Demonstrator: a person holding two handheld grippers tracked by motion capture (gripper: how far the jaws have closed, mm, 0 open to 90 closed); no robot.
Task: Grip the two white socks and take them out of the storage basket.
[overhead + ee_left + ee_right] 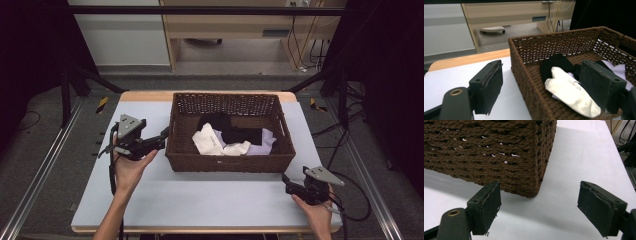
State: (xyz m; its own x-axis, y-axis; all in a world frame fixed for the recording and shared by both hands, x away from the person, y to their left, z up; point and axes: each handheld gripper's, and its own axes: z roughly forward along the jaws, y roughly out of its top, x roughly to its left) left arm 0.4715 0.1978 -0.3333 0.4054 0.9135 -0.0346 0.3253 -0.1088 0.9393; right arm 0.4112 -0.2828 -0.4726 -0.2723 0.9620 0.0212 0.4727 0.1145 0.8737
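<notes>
A brown wicker basket [227, 162] stands in the middle of the table and holds a white sock [208, 140], black cloth [235, 132] and pale lilac cloth [264, 145]. My left gripper [162, 135] is held at the basket's left wall, open, its jaws straddling that wall [524, 75]; the white sock [569, 91] lies just inside. My right gripper [286, 179] rests on the table by the basket's near right corner [536, 177], open and empty.
The table [200, 200] has a pale grey top with a wooden far edge. Dark metal frame rails run along both sides. Cables trail off the right side. A wooden desk stands on the floor beyond.
</notes>
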